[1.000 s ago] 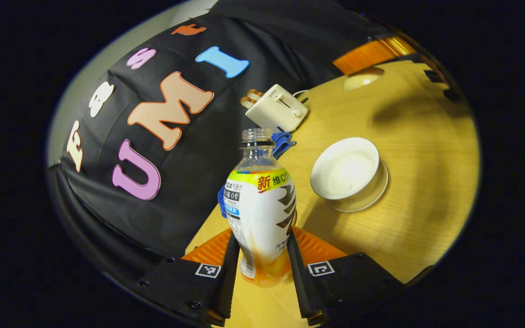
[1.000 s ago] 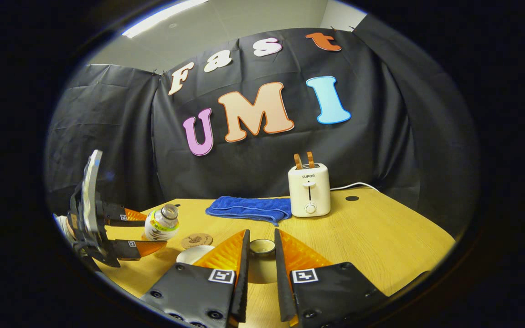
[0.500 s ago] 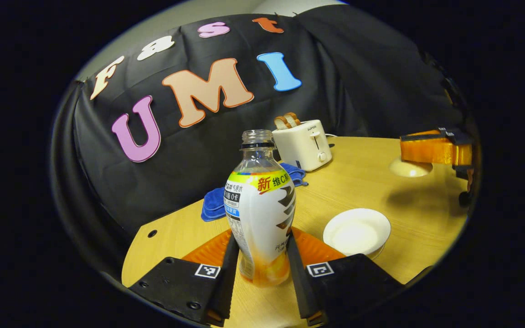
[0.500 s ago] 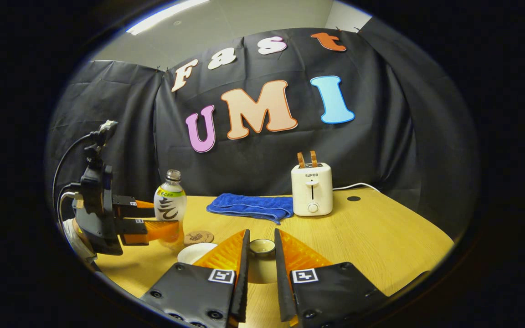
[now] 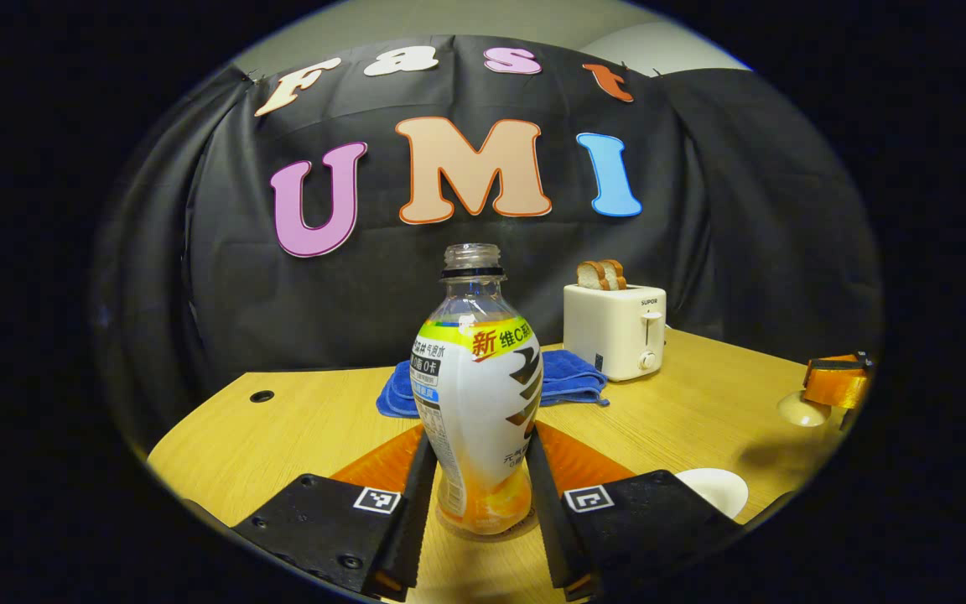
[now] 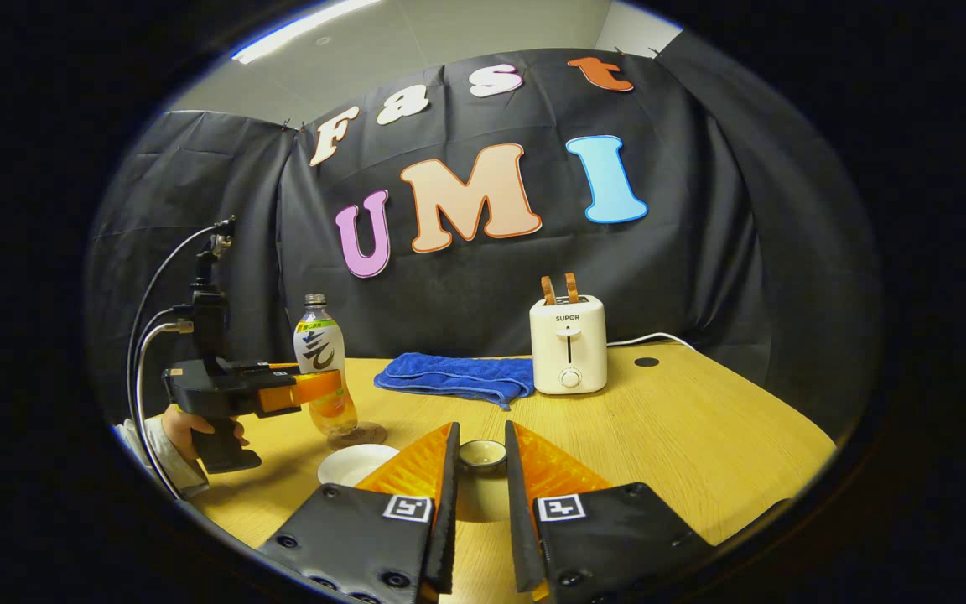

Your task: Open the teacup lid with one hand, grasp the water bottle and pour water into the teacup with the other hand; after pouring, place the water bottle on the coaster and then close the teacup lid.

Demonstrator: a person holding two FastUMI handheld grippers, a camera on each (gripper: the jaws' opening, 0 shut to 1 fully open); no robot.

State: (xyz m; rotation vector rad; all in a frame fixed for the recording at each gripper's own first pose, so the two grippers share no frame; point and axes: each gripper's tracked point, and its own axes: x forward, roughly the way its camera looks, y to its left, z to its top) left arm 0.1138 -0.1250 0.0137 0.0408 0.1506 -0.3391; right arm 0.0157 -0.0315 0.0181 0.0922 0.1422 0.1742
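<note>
Left hand-held gripper [image 5: 477, 470] is clamping the water bottle [image 5: 476, 394] upright, both fingers pressing on the lower body of the bottle, whose cap is off. In the right gripper view that same left hand-held gripper [image 6: 315, 390] is showing at the far left with a person's hand [image 6: 189, 428] wrapped around its grip, and the water bottle [image 6: 321, 365] is standing with its base on the round coaster [image 6: 357, 435].

Right hand-held gripper [image 6: 480, 470] is gripping the teacup lid [image 6: 481, 455] by its knob, its fingers closing on either side, and is holding it above the counter [image 6: 684, 436]; in the left gripper view the right hand-held gripper [image 5: 837, 387] is appearing at the far right with the teacup lid [image 5: 802, 409] hanging under it.

Farther back on the counter [image 5: 298, 428], a cream toaster [image 6: 568, 344] with two slices of bread sticking out is standing near the wall, and a folded blue towel [image 6: 458, 379] is lying just beside it. The open white teacup [image 6: 357, 463] is sitting near the coaster, between the two grippers, uncovered; whether it is holding any liquid cannot be told. In the left gripper view the teacup [image 5: 714, 489] is peeking out beside the finger.
</note>
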